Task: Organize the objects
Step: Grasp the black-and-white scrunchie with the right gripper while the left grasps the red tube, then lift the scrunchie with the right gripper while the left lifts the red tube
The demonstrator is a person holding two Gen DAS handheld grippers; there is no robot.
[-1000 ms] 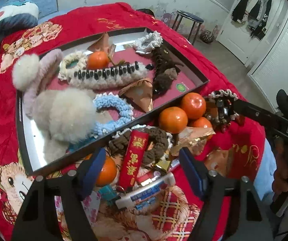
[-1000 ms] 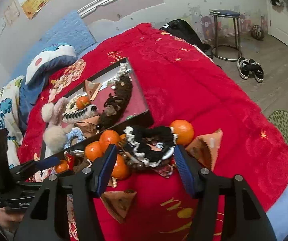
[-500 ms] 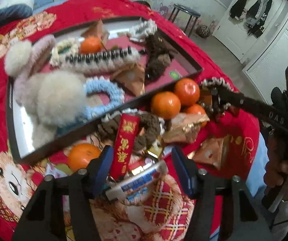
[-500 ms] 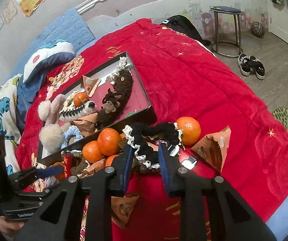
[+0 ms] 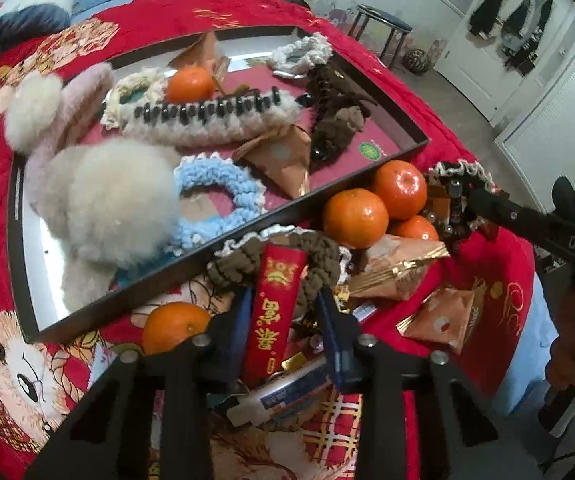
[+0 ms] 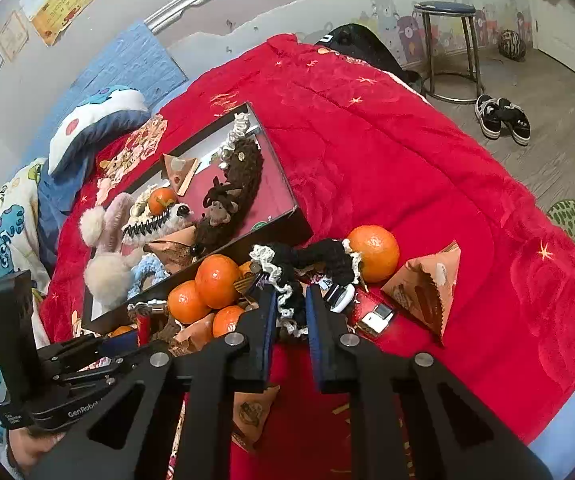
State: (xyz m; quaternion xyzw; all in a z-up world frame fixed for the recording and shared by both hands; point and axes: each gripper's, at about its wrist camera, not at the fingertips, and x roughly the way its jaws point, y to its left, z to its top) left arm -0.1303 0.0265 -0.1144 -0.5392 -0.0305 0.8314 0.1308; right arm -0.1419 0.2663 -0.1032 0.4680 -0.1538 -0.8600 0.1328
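Note:
A black-framed tray (image 5: 351, 190) on the red blanket holds plush toys, crochet rings, a hair clip and one tangerine (image 5: 190, 84). My left gripper (image 5: 285, 312) is shut on a red packet with gold characters (image 5: 274, 308) that lies over a brown crochet ring (image 5: 319, 254) in front of the tray. My right gripper (image 6: 290, 300) is shut on a black crochet scrunchie with white lace edging (image 6: 307, 258), which also shows in the left wrist view (image 5: 461, 172). Three tangerines (image 5: 371, 204) lie between the two grippers.
Loose around the pile are brown triangular snack packets (image 6: 427, 286), a lone tangerine (image 6: 373, 254), another tangerine (image 5: 175, 326), a tube (image 5: 287, 394) and small clips (image 6: 375, 316). The bed edge drops to the floor on the right. A stool (image 6: 447, 46) and shoes (image 6: 503, 118) stand beyond.
Both grippers have closed: the left onto the red packet, the right onto the black scrunchie. Both moved forward into the pile.

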